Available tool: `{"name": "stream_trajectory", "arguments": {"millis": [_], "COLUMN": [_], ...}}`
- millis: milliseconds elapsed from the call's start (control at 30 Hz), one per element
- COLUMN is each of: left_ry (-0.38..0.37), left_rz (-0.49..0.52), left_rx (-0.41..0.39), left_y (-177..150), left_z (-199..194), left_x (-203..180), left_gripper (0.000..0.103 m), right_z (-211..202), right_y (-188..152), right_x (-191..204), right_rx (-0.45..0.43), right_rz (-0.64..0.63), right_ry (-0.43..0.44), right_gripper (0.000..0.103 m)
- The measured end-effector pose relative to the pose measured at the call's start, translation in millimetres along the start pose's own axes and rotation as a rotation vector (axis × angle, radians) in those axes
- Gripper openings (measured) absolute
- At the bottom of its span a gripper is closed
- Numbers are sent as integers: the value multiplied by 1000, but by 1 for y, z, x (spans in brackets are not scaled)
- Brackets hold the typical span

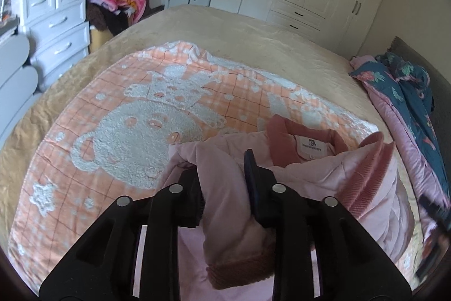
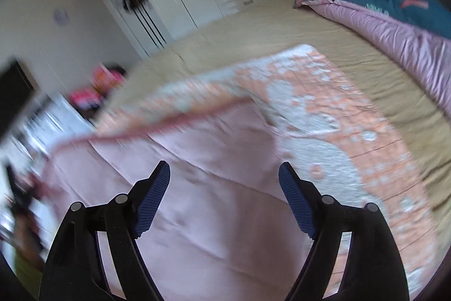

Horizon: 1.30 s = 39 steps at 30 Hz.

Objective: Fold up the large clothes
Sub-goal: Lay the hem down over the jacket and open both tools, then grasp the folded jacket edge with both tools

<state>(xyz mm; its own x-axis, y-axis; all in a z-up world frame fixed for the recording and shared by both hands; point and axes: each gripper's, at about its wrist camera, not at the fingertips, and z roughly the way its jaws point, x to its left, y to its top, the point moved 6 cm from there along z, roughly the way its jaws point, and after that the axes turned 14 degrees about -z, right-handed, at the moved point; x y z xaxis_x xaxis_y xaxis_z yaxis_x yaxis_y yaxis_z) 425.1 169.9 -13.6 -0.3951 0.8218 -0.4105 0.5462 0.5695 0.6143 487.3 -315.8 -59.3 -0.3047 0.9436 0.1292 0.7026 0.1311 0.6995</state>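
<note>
Here the pink jacket [image 1: 310, 174] lies on the orange blanket [image 1: 118, 114] on the bed [image 1: 253, 38], a soft flat place for folding. The left gripper [image 1: 225, 188] has its jaws squeezed on a sleeve with a ribbed cuff, likely to fold it in. The right gripper [image 2: 224, 188] hangs above the jacket, jaws wide apart and holding nothing, maybe ready to grab next.
</note>
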Motion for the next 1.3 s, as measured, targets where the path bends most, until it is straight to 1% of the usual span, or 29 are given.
{"name": "stream_trajectory", "arguments": {"millis": [33,67,167,200,233,267,300,333,367,400,433,500,533,567,633,667,700,733,767,800,833,900,933,1033,1100,1200,1300], "left_ry": [-8,-22,-80,-137,-168,-165,-121,-91,-63,-59,-52,5,30,35,42,42,46,55,56,39,25,50,47,60,76,120,155], "left_rz": [-13,-32,-80,-98,-103,-83,-33,1,48,74,88,118,128,130,122,114,99,90,88,89,80,78,74,67,81,89,73], "left_rx": [9,20,40,49,43,7,-54,-94,-141,-154,-147,-128,-110,-87,6,35,68,80,72,65,57,28,13,-29,-42,-27,9], "left_y": [1,4,9,10,11,13,14,14,12,7,2,-12,-22,-29,-50,-56,-66,-74,-79,-83,-83,-75,-68,-43,-33,-25,-31], "left_z": [3,5,1,-4,-9,-18,-28,-33,-43,-48,-48,-41,-33,-26,-4,3,11,17,17,17,16,15,15,16,22,44,69], "left_x": [-1,0,-2,-4,-7,-8,-9,-10,-7,-4,-1,14,25,32,49,55,61,64,64,62,59,55,51,41,32,30,39], "left_gripper": [24,26,43,65,83,85,88,94,94,94,94,94,94,94,94,94,94,94,92,70,34,16,12,12,12,12,12], "right_z": [8,14,27,31,33,34,36,36,35,35,33,30,30,29,30,30,30,29,28,27,25,21,21,22,30,56,83], "right_y": [-4,-9,-16,-19,-20,-21,-20,-21,-24,-23,-24,-27,-29,-31,-35,-36,-37,-38,-38,-37,-34,-25,-18,9,23,32,27], "right_x": [-1,-3,-8,-10,-12,-14,-16,-16,-18,-19,-19,-18,-18,-17,-16,-15,-14,-13,-11,-8,-3,1,2,-2,-6,-13,-17], "right_rx": [25,38,59,63,66,66,64,60,55,51,46,42,37,35,36,33,20,7,-5,-13,-26,-50,-57,-94,-98,-55,9], "right_rz": [-11,-16,-38,-37,-31,-24,-22,-21,-22,-24,-38,-63,-73,-78,-80,-82,-88,-95,-100,-104,-109,-112,-101,-57,-34,-11,-12], "right_ry": [-14,-21,-53,-52,-47,-39,-35,-33,-28,-26,-23,-28,-24,-13,-2,4,11,23,20,24,26,-9,-25,-71,-90,-116,-144], "right_gripper": [79,79,79,79,79,79,79,79,79,79,79,79,79,79,79,79,73,56,49,31,24,19,18,16,16,16,16]}}
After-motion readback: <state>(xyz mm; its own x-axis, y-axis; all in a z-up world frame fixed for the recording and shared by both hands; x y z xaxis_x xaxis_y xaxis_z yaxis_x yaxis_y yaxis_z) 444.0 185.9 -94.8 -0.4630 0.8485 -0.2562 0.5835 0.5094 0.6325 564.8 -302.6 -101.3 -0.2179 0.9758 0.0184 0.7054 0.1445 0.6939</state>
